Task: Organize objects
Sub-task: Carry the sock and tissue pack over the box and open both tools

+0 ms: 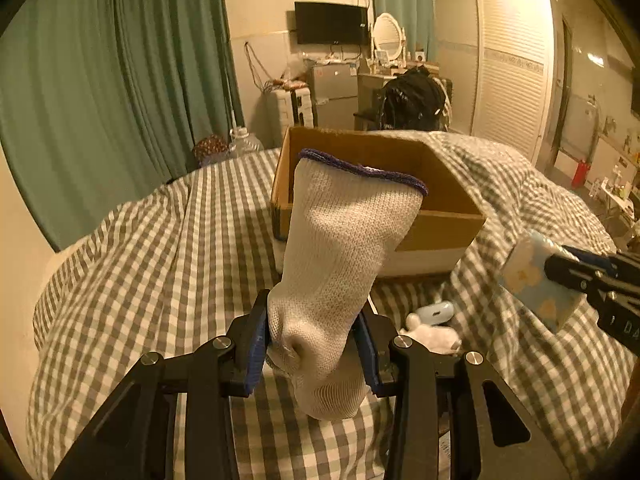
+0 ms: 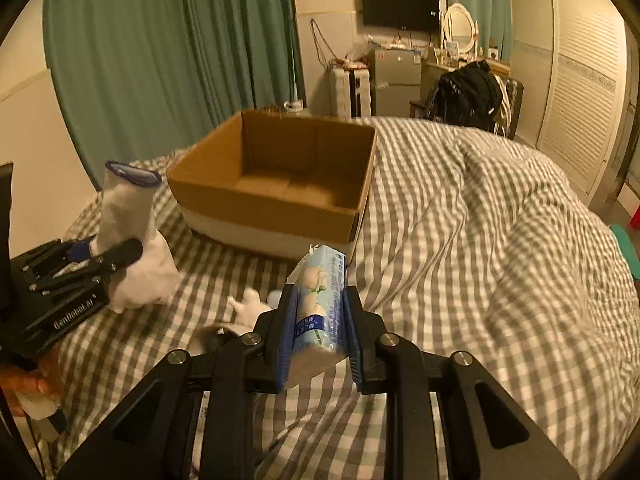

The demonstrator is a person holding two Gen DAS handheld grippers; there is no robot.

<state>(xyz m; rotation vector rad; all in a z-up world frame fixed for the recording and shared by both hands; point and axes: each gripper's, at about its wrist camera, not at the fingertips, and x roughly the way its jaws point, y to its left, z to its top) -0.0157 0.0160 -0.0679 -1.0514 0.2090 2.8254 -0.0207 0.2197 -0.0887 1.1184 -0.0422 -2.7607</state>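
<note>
The left gripper [image 1: 316, 344] clamps a limp, light knit glove [image 1: 344, 248] near its fingers, cuff flopping toward the cardboard box [image 2: 280, 184] on the bed. The right gripper [image 2: 318, 332] squeezes a soft, crushable tissue pack [image 2: 320, 300]; its print is unreadable. "GenRobot.AI" marks the left tool.

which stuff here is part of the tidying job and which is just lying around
Job: white knit glove in the left tongs; tissue pack in the right tongs; open cardboard box.

Lying about: black backpack, wall TV, green curtains.
</note>
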